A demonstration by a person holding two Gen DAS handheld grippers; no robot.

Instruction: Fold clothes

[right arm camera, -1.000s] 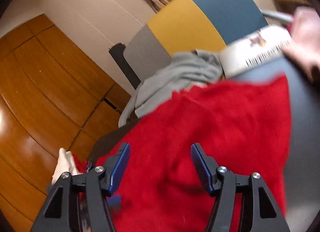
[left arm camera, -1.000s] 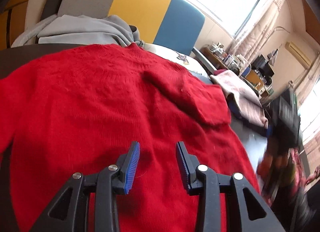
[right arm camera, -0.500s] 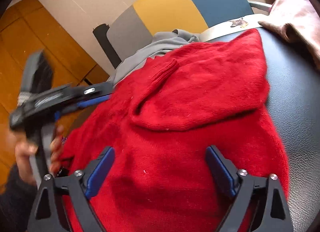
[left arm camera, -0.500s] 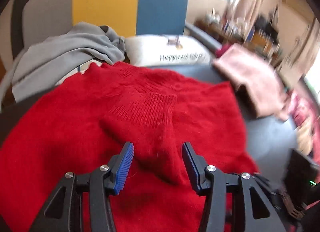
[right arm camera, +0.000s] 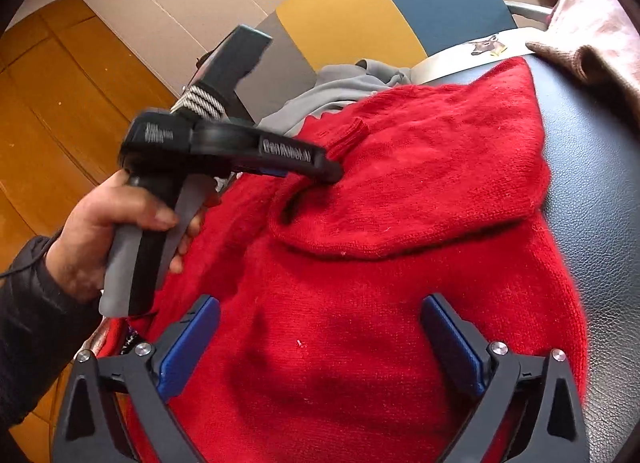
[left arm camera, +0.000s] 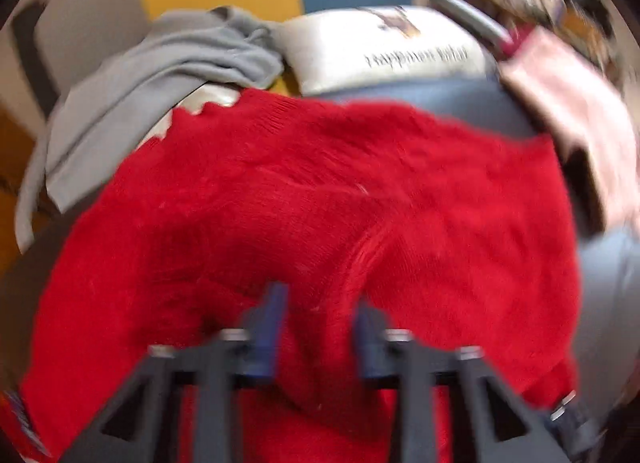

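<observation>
Red knit sweater [right arm camera: 400, 263] fills the frame centre, spread over the dark padded seat [right arm camera: 600, 191]; one sleeve [right arm camera: 420, 183] is folded across the body, its long axis running from centre right up to the ribbed cuff [right arm camera: 352, 135] at upper centre. My left gripper [right arm camera: 332, 175], at centre left, is nearer that cuff: its jaws are closing on a ridge of sleeve knit just below it. My right gripper [right arm camera: 320, 347], at the bottom, is spread wide and opening, nothing pinched, over the lower body.

left hand-held gripper [right arm camera: 334, 175]: jaws closing | right hand-held gripper [right arm camera: 320, 343]: opening, wide
</observation>
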